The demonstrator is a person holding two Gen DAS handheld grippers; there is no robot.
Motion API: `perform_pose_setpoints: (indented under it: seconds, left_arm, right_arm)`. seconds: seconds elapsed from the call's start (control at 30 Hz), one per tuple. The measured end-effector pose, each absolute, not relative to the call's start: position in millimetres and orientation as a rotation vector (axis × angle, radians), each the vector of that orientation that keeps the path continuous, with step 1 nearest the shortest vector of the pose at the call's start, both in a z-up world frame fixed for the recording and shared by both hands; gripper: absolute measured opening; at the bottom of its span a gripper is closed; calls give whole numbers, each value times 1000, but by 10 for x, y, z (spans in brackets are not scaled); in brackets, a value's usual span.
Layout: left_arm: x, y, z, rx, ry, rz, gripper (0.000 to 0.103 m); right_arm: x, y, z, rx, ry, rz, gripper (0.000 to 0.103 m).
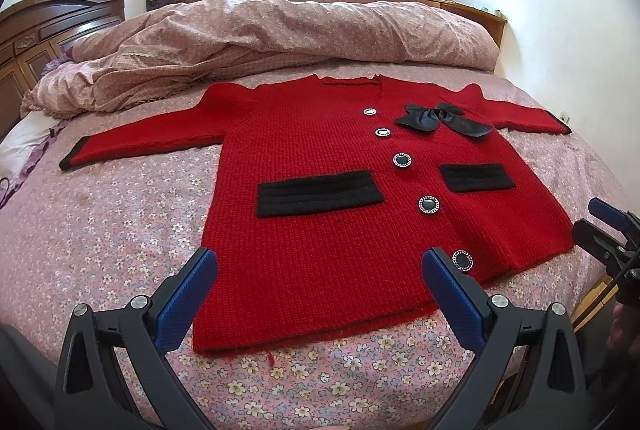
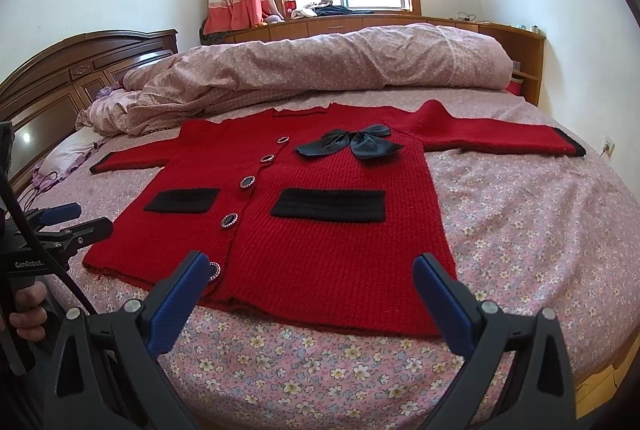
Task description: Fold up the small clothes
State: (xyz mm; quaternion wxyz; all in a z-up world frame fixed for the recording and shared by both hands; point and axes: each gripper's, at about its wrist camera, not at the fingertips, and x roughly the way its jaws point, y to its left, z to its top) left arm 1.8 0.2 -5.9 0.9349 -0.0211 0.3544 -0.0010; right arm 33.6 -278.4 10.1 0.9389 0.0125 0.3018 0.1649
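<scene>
Because nothing has been folded yet, the red cardigan (image 1: 340, 190) lies flat and face up on the flowered bedsheet (image 1: 100, 230), buttoned, both sleeves stretched out sideways, probably so its edges are easy to reach. Both the left gripper (image 1: 320, 294) and the right gripper (image 2: 312, 294) hang over the near hem with blue fingers (image 1: 188, 298) spread wide, holding nothing. A rumpled quilt (image 2: 320, 62) sits pushed back behind the collar, leaving room to work.

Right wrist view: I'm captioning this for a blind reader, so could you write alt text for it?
A red cardigan with black pockets and a dark bow lies flat, sleeves spread, on a flowered bedsheet. The open right hand-held gripper hovers over its hem; the left hand-held gripper shows at the left edge.
</scene>
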Motion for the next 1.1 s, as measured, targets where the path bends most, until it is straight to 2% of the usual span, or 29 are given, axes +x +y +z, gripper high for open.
perform_pose_setpoints:
  seconds: [1.1]
  left_arm:
    - [23, 31, -66, -58, 738, -8, 99]
  right_arm:
    - [321, -2733, 101, 21, 617, 351, 103]
